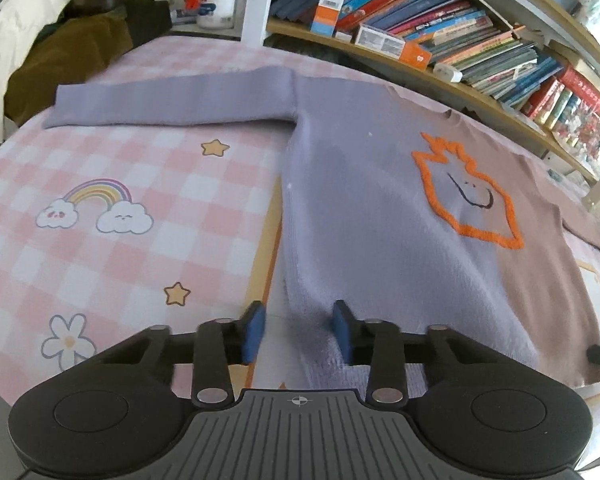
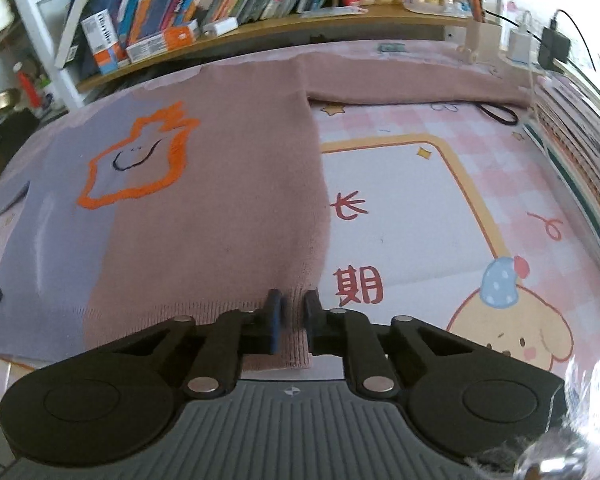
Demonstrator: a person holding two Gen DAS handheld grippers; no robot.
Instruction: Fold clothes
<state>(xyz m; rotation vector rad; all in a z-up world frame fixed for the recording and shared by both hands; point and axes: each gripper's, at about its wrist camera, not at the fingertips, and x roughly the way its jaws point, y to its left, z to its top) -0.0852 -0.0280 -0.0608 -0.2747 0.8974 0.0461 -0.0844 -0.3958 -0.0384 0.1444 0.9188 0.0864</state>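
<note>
Left wrist view: the sweater (image 1: 380, 208) lies flat on the checked cloth (image 1: 120, 200), the left gripper (image 1: 299, 330) spread wide astride its lilac hem corner. Right gripper (image 2: 293, 318), narrowly parted, straddles the pink hem corner.

A: Where does the left wrist camera sit?

B: Low and close over the sweater's (image 1: 380, 208) lilac hem corner, looking forward between the left gripper (image 1: 300, 330) fingers, up the sweater toward the bookshelf (image 1: 440, 36) behind it.

A: And the right wrist view?

B: Equally low and near, at the sweater's (image 2: 220, 200) pink hem corner, facing the same way past the right gripper (image 2: 292, 320) toward the bookshelf (image 2: 220, 8).

A: What do the two share?

B: The sweater's middle with its orange outline (image 1: 464, 188), also in the right view (image 2: 140, 156), plus the bookshelf beyond the sweater.
</note>
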